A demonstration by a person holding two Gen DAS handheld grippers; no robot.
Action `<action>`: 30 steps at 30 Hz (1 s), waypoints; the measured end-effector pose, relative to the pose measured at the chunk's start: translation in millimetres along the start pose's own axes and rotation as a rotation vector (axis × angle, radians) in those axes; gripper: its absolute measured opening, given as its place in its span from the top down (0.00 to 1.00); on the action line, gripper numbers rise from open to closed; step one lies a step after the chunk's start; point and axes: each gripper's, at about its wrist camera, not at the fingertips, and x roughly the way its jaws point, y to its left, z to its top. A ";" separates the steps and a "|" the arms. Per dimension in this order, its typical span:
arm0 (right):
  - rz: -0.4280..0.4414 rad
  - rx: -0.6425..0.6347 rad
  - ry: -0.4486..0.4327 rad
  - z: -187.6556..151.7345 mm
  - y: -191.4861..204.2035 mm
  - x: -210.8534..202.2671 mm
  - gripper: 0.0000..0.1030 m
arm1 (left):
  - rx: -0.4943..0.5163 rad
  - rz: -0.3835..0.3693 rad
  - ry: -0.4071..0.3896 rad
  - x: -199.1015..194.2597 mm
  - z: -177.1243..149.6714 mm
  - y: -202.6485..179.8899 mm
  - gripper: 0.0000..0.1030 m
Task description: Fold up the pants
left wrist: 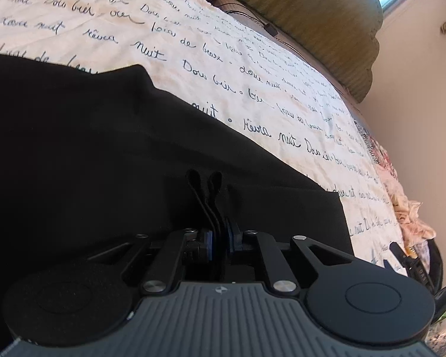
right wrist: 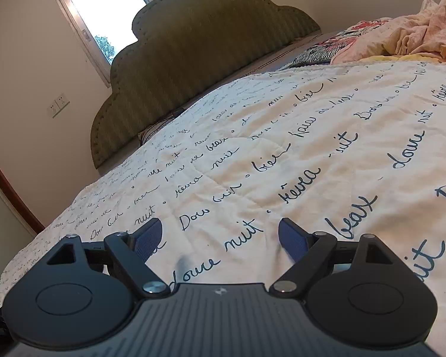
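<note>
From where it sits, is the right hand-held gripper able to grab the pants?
Probably not yet: the right hand-held gripper is open over bare quilt, with no pants in its view.

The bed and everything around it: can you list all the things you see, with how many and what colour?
pants: one, black, spread on the quilt
quilt: one, cream with dark handwriting, covering the bed
headboard: one, olive green, at the bed's head
crumpled bedding: one pile, pinkish floral, far side
window: one, bright, behind the headboard
wall socket: one, pale
left hand-held gripper: black, shut on pants
right hand-held gripper: black, blue pads, open
</note>
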 end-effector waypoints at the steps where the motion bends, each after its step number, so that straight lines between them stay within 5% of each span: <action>1: -0.001 0.001 0.003 0.1 -0.3 0.5 0.16 | 0.013 0.017 -0.007 -4.6 -0.5 -3.1 0.79; 3: -0.003 0.003 0.007 0.5 -1.0 1.9 0.16 | 0.047 0.064 -0.045 -20.4 -3.4 -9.1 0.68; 5: -0.007 0.000 0.013 0.6 -0.6 3.0 0.16 | 0.102 0.149 -0.130 -45.2 -11.7 -14.7 0.34; 7: -0.010 -0.005 0.018 0.8 0.4 4.5 0.16 | 0.181 0.260 -0.248 -73.0 -27.2 -19.4 0.26; 12: -0.043 -0.069 0.031 1.8 22.0 5.6 0.16 | 0.276 0.412 -0.347 -119.8 -68.5 -15.2 0.25; 15: 0.124 -0.038 0.031 0.9 59.8 -2.8 0.16 | 0.291 0.458 -0.316 -127.5 -89.3 -7.9 0.24; 20: 0.377 -0.178 0.207 -22.8 159.9 23.3 0.11 | 0.252 0.475 -0.292 -122.1 -104.8 11.2 0.23; 24: 0.379 -0.363 0.282 -50.9 214.9 43.2 0.11 | 0.286 0.487 -0.308 -110.0 -112.3 11.5 0.16; 28: 0.244 -0.489 0.435 -81.0 217.7 72.0 0.11 | 0.309 0.475 -0.309 -100.6 -116.9 14.3 0.10; 30: 0.286 -0.523 0.382 -89.1 206.9 65.7 0.10 | 0.300 0.450 -0.309 -99.0 -116.3 19.5 0.07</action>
